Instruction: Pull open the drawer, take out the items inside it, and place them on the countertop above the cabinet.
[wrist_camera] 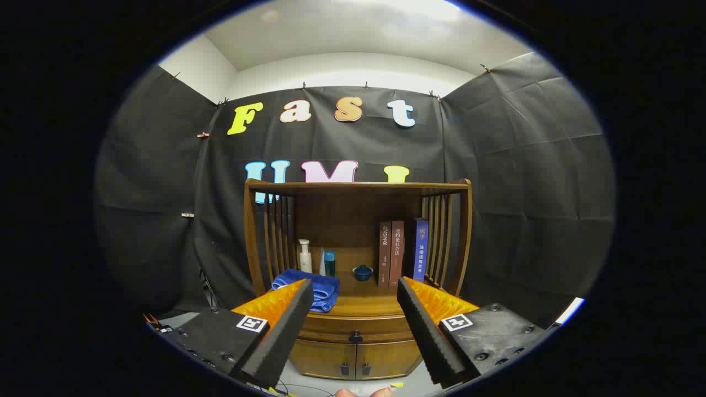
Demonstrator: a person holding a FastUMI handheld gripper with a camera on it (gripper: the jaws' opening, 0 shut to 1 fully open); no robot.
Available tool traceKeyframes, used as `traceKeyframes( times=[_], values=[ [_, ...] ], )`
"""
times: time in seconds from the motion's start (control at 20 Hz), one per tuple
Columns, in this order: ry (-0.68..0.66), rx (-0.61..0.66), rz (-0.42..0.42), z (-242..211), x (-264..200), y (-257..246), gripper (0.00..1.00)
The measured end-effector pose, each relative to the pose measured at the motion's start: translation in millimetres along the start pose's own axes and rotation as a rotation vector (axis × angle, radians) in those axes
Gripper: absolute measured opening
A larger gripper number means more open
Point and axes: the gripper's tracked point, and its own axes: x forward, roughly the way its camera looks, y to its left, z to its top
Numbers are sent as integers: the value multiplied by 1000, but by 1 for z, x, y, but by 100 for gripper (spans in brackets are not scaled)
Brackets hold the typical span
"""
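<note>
The cabinet (356, 264) stands against the booth wall, straight ahead of the gripper (356, 309) and well apart from it. It is wooden, with slatted sides, a top shelf and an open recess; everything below is placed by it.

Its countertop (361, 302) is the floor of that recess, and the items are meant to end up there, so the free patch at its front centre matters. Under the countertop's front edge runs the drawer (331, 330), closed, with a dark knob (356, 335) at its middle. Below that sit two small doors (353, 361) with their own pulls.

The gripper's fingers are spread wide and hold nothing. The knob lies in the gap between them, beyond their tips, which looks like a lining-up for the pull.

On the countertop's right, three books (401, 252) stand upright against the slats, probably leaned there for support. Their spines carry Chinese characters that I will not read out. On the left lies a folded blue towel (314, 286), partly behind the left finger. Behind it stand a white bottle (304, 256) and a teal tube (329, 263), upright. A small blue bowl (362, 272) sits at the centre back.
</note>
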Motion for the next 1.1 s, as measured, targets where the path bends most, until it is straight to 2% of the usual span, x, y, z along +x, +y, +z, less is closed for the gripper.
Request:
traceKeyframes(
  times=[1.1],
  values=[
    [-11, -5, -8, 0, 1, 3, 98]
  ],
)
